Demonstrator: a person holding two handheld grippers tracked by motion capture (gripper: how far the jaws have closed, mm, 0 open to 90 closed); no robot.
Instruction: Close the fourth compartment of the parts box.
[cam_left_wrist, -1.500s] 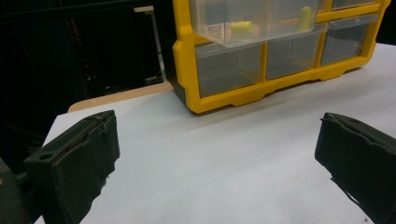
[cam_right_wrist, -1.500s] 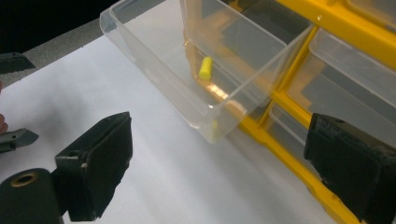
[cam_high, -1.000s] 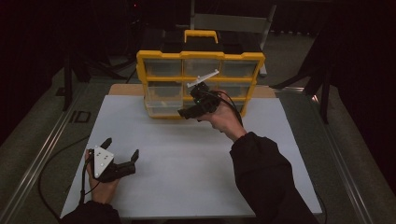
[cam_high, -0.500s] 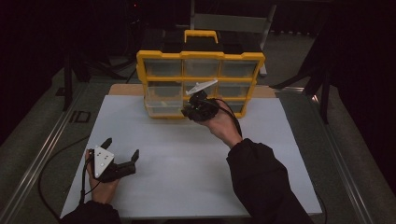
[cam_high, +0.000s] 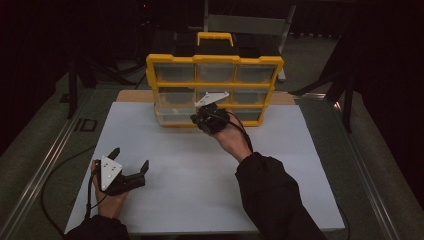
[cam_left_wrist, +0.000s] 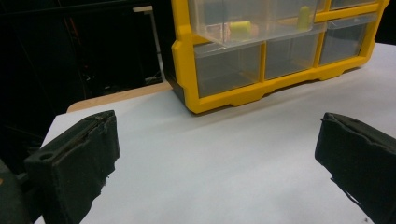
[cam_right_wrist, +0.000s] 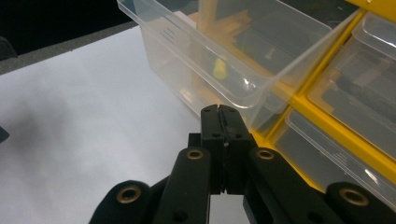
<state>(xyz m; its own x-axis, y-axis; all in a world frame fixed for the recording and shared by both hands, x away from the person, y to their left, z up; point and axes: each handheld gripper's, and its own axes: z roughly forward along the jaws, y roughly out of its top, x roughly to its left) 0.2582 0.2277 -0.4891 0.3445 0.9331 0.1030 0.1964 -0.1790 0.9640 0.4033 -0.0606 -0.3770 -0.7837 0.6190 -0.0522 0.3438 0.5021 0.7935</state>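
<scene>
A yellow organizer (cam_high: 215, 60) with clear drawers stands at the far side of the white table (cam_high: 200, 175). One middle-row drawer (cam_high: 172, 112) on the left is pulled out, with small yellow pieces (cam_right_wrist: 219, 69) inside it. My right gripper (cam_high: 196, 118) sits just in front of that drawer's corner (cam_right_wrist: 243, 91). Its jaws have just been closing and now meet with nothing between them (cam_right_wrist: 223, 116). My left gripper (cam_high: 130, 158) rests low on the table at the near left, open and with nothing in it (cam_left_wrist: 217, 154). The organizer (cam_left_wrist: 224, 95) lies well ahead of it.
A wooden board edge (cam_high: 132, 95) shows behind the white table surface. A metal rail (cam_high: 45, 165) runs along the left side. A dark stand (cam_high: 75, 85) and a chair (cam_high: 250, 22) stand beyond the table.
My right hand has sunk a little towards the pulled-out drawer's front. The left hand has stayed in place.
</scene>
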